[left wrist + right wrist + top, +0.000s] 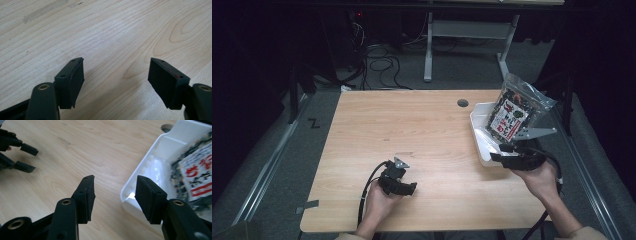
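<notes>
The snack bag [513, 112] sits propped in the white tray [478, 131] at the counter's right edge, leaning upright against the tray's far side. It's a clear crinkled pouch with dark bits inside and a white label bearing red and black print (the print is too blurred to read in the right gripper view, where the bag [193, 177] shows at the right edge inside the tray [155, 162]). A round cable hole [462, 103] sits in the counter [422, 130] just left of the tray's far corner.

Right hand-held gripper [507, 152] hovers at the tray's near rim, just short of the bag, jaws spread apart with nothing between them; in its own view [115, 195] one jaw hangs over bare wood, the other over the tray's corner. The right hand [539, 177] comes in from the lower right.

Left hand-held gripper [404, 187] lies low over the near middle of the counter, well apart from the tray, cradled in the left hand [379, 200]. Its jaws are wide open too [116, 75], only wood grain beneath.
</notes>
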A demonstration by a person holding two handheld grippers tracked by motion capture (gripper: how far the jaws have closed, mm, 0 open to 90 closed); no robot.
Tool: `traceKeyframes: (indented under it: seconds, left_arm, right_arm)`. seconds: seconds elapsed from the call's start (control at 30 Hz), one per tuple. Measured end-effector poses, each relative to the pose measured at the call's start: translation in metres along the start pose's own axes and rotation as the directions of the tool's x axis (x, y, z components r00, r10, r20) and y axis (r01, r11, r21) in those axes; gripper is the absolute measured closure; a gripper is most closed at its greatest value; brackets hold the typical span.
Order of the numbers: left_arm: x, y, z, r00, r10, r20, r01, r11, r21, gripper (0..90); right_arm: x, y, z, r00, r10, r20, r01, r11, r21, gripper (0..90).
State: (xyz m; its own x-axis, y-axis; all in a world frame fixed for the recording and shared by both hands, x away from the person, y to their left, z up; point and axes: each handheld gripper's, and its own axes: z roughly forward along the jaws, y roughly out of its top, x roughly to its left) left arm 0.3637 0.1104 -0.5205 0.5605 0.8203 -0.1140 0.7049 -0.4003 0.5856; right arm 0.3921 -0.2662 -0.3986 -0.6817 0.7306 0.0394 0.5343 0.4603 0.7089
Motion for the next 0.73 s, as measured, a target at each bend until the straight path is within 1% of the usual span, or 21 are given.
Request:
traceKeyframes:
  seconds: [0.03,0.07,0.17,0.27,0.33,0.4,0.5,0.67,0.73]
  left_arm:
    - [0.0,0.0,0.0,1.0,0.0,0.0,0.0,1.0,0.0,29.4]
    - [0.0,0.0,0.0,1.0,0.001,0.001,-0.001,1.0,0.0,29.4]
    - [-0.001,0.0,0.001,1.0,0.0,0.003,0.0,1.0,0.001,29.4]
    - [-0.001,0.0,0.001,1.0,0.005,0.005,-0.005,1.0,0.004,29.4]
    - [-0.001,-0.001,0.002,1.0,0.003,0.005,-0.003,1.0,0.004,29.4]
    - [-0.002,-0.001,0.002,1.0,0.003,0.004,-0.003,1.0,0.006,29.4]
    - [-0.002,-0.001,0.002,1.0,0.007,0.004,-0.007,1.0,0.006,29.4]
    - [-0.003,-0.001,0.001,1.0,0.006,0.004,-0.006,1.0,-0.001,29.4]
    - [-0.003,-0.001,0.001,1.0,0.007,0.004,-0.007,1.0,0.0,29.4]
  right_arm:
    - [0.002,-0.006,0.005,0.9999,-0.009,-0.009,0.009,1.0,-0.007,51.1]
    - [0.005,-0.013,0.01,0.9997,-0.013,-0.022,0.012,1.0,-0.002,51.3]
    - [0.013,-0.037,0.032,0.9978,-0.038,-0.055,0.038,0.999,0.009,51.6]
    - [0.018,-0.058,0.053,0.9967,-0.041,-0.07,0.044,0.998,0.034,51.5]
    - [0.019,-0.067,0.063,0.9964,-0.025,-0.081,0.028,0.999,0.042,51.4]
    - [0.019,-0.073,0.071,0.9962,-0.023,-0.084,0.027,0.998,0.049,51.3]
    - [0.021,-0.079,0.078,0.9959,-0.041,-0.08,0.047,0.997,0.069,51.0]
    - [0.022,-0.084,0.082,0.9961,-0.056,-0.068,0.061,0.996,0.07,49.3]
    - [0.021,-0.085,0.082,0.9962,-0.051,-0.07,0.056,0.996,0.069,48.8]
